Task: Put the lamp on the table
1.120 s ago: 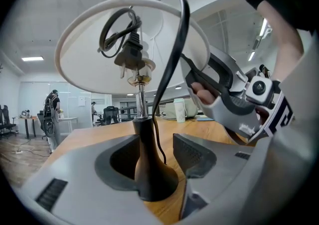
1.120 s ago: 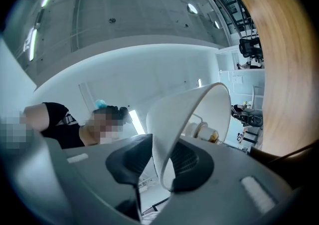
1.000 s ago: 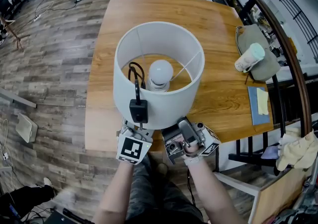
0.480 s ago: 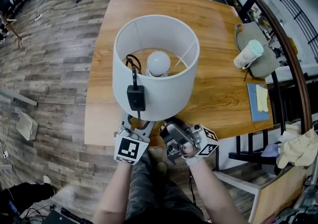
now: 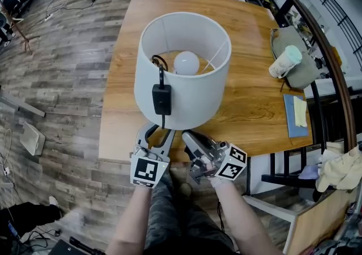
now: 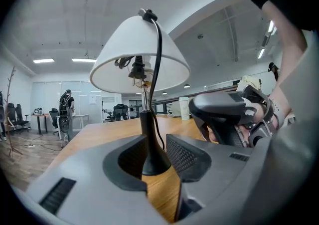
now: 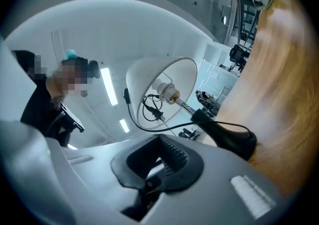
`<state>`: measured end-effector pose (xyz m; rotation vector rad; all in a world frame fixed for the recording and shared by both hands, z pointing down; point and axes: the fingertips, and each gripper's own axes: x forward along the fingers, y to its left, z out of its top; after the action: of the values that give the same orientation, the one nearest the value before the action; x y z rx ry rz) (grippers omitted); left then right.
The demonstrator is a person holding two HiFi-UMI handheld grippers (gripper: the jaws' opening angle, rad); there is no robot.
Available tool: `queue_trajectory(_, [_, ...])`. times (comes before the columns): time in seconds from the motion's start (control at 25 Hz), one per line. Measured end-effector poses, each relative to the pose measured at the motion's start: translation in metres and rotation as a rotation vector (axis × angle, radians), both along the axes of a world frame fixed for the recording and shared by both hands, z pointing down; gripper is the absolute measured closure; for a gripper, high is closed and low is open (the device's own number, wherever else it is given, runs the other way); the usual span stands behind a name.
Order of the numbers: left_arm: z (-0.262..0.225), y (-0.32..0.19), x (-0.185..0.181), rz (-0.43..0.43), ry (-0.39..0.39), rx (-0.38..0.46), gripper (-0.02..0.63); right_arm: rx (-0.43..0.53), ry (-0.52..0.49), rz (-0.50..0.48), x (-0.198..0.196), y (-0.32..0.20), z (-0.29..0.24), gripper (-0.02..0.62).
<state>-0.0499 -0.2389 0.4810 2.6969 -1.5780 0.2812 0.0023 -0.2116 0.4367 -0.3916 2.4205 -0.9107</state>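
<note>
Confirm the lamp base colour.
Lamp base is black; it shows best in the left gripper view.

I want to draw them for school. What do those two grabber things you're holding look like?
Both are grey plastic. The left gripper and right gripper each have two chunky jaws with black ridged pads inside, and each carries a white cube covered in black-and-white square markers. The forearms behind them are bare, with no sleeves showing.
</note>
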Motion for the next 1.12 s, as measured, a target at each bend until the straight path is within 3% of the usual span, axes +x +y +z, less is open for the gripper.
queue_trajectory(0.24, [-0.005, 0.003, -0.002, -0.027, -0.004, 0.018, 0.607, 0.070, 0.319, 0.161, -0.002, -0.010, 0.022, 0.589])
queue_trajectory(0.56, [-0.015, 0.007, 0.002, -0.019, 0.016, 0.021, 0.609, 0.224, 0.640, 0.296, 0.007, -0.014, 0.028, 0.589])
queue_trajectory(0.92, [-0.036, 0.028, 0.009, -0.018, 0.052, 0.010, 0.609, 0.357, 0.754, 0.308, 0.015, 0.013, 0.006, 0.589])
queue_trajectory(1.12, [-0.051, 0.045, 0.014, -0.008, 0.075, 0.007, 0.609, 0.379, 0.788, 0.339, 0.024, 0.026, -0.012, 0.589])
